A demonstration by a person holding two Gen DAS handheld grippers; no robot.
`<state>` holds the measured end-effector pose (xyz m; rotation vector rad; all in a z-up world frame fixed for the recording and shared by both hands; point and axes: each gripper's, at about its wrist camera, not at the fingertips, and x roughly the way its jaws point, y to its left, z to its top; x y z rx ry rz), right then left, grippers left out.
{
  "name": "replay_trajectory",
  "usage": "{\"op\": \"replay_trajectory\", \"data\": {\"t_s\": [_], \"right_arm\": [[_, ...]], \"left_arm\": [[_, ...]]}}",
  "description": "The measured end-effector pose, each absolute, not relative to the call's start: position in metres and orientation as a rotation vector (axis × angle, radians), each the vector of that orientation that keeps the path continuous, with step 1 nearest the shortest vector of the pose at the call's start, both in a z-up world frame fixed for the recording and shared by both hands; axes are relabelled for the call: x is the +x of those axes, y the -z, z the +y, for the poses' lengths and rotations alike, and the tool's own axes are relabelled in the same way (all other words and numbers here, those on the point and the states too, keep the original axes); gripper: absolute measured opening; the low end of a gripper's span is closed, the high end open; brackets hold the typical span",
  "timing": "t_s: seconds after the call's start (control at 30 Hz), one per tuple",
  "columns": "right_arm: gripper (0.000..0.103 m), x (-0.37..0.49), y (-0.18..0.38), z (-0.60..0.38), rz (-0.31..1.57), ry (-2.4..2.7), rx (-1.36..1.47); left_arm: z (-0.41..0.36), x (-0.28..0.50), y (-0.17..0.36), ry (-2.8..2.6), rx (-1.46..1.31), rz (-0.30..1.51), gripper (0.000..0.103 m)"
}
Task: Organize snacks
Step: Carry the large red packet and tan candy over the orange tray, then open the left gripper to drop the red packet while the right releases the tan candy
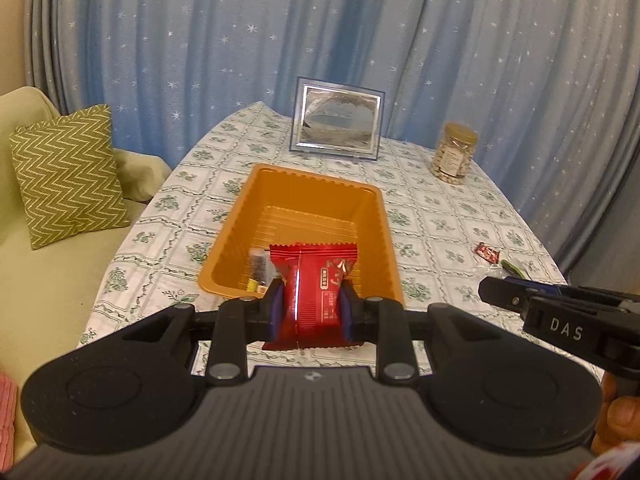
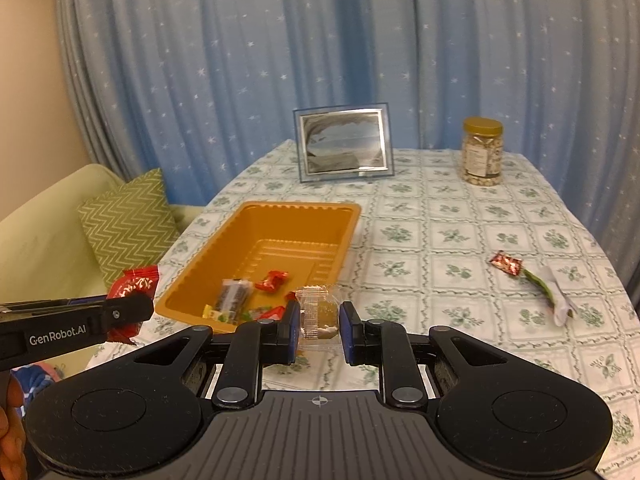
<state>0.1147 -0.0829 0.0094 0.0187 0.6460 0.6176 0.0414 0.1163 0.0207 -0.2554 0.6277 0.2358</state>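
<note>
Left wrist view is showing the left gripper point(image 1: 312, 312) clamping a red snack packet point(image 1: 314, 292) just short of the orange tray point(image 1: 248, 216), while the right gripper point(image 2: 319, 326) is pinching a clear wrapped snack point(image 2: 320, 312), which risks slipping and landing outside.

Tray point(image 2: 224, 256) before frame point(image 2: 344, 142); jar point(image 2: 482, 152) at frame's right.

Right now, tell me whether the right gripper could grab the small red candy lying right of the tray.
Probably not yet. The right gripper is shut on a clear snack packet. The red candy lies in the open on the tablecloth, nothing blocking it.
</note>
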Motion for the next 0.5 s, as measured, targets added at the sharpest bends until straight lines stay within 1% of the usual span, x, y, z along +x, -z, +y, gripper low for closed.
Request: {"op": "replay_trajectory", "data": {"t_s": [0.23, 0.5], "right_arm": [[0.021, 0.132, -0.004, -0.058, 0.641, -0.661, -0.006], [0.021, 0.163, 0.013, -0.027, 0.658, -0.698, -0.030]], "left_arm": [[0.133, 0.055, -0.016, -0.249, -0.258, 0.630, 0.025], [0.152, 0.088, -0.004, -0.270, -0.269, 0.643, 0.025]]}}
